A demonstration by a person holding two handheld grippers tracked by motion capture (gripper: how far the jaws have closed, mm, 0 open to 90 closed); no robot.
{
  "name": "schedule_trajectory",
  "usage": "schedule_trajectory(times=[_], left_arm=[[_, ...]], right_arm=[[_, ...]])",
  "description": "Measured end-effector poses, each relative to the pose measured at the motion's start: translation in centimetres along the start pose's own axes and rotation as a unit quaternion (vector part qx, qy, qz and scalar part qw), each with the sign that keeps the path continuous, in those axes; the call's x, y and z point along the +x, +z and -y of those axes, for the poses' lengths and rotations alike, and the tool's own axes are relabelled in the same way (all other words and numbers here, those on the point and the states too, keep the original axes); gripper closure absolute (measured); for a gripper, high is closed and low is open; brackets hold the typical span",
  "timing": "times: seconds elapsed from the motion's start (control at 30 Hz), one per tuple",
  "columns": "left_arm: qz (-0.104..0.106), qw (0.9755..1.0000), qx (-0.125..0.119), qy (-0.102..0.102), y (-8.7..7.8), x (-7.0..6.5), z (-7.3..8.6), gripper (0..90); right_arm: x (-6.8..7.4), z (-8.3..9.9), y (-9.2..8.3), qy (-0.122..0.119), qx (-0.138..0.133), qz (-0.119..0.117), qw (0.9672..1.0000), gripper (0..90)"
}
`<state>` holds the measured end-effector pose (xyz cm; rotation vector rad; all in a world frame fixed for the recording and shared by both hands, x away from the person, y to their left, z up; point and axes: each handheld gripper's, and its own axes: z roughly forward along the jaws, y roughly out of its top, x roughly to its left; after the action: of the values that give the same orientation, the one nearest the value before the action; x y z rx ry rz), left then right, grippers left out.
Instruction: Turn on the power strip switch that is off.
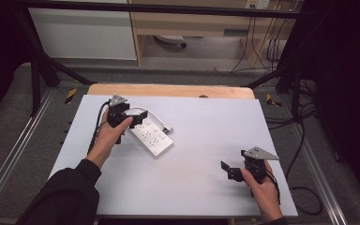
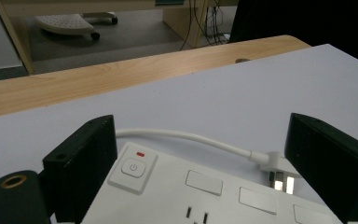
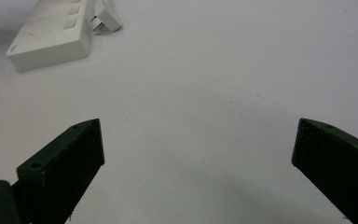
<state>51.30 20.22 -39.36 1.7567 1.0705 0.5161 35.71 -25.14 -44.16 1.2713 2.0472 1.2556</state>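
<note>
White tabletop [image 1: 192,178], power strip [image 1: 152,138] lying left of centre, cord and plug [image 2: 274,171] curled just beside it. Left gripper [image 2: 200,163] spread wide around the switch end, likely lining up a grasp. Right gripper [image 3: 196,163] also wide, empty, parked well apart, probably waiting.

The left hand [image 1: 107,138] reaches forward from a dark sleeve [image 1: 68,194] at the left of the high view, holding the left gripper [image 1: 130,116] far out over the table — its jaws spread wide, pointing to the right and away. The right hand [image 1: 262,187] sits near the table's near right corner, gripping the right gripper [image 1: 225,168], jaws also wide apart — aimed leftward.
</note>
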Motion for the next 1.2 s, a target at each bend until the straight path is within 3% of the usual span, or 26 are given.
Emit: schedule_trajectory(times=[1.2], left_arm=[[0.006,0.9998,0.013,0.013,-5.6,0.1,-0.4,6.8]], right_arm=[[0.0,0.0,0.1,-0.002,0.001,-0.001,1.0000,2.8]])
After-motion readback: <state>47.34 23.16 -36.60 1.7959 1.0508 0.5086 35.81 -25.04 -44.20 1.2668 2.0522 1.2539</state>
